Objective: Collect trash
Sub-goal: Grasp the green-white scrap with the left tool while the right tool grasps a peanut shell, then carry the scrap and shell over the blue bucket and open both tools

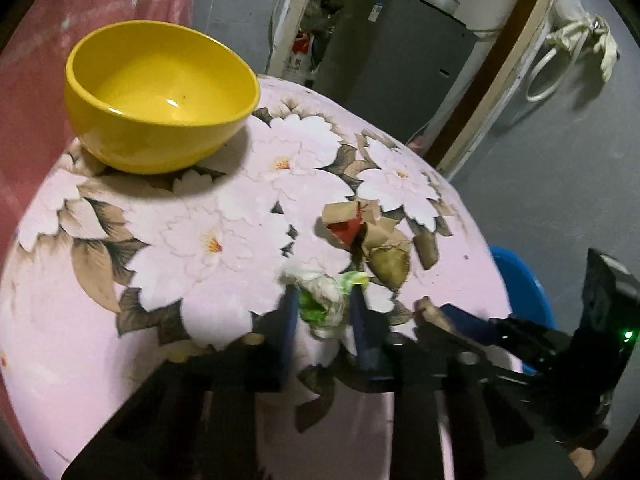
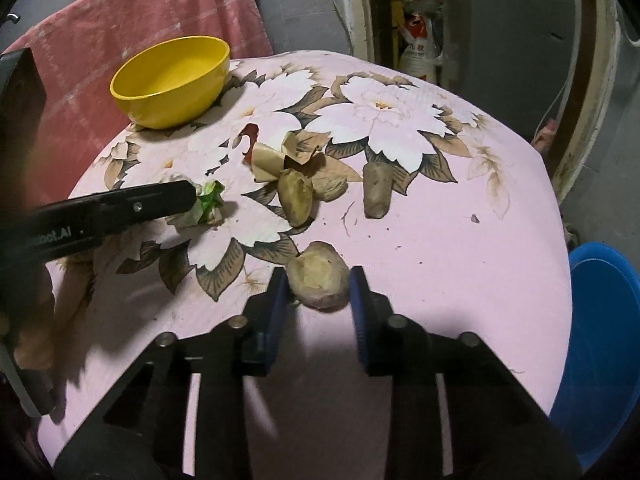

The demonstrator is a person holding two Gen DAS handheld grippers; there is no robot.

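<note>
Currently, items on floral pink tablecloth (image 2: 460, 240), catalogued:

- Left gripper (image 1: 325, 300): jaws nearly closed, pinching crumpled green/white wrapper wad (image 1: 324, 296), centre-bottom of left wrist view. Wad looks still on the cloth.
- Right gripper (image 2: 320, 284): jaws part-open, straddling brown peel lump (image 2: 318, 280), bottom centre of right wrist view. Left pad touching; right pad w/ a sliver of gap — not clearly gripped.
- Other trash, mid-frame: torn brown paper w/ red scrap (image 2: 280, 156), more peel pieces (image 2: 296, 196), stub piece (image 2: 377, 194).
- Yellow bowl (image 2: 172, 80), upper left, empty.
- Blue bin (image 2: 596, 344), lower right, beside table edge.

Risks (est.): soft wad may slip or shed bits if lifted fast; lump may roll out of jaws if closed off-centre; pads could snag cloth, dragging nearby trash or bowl.
</note>
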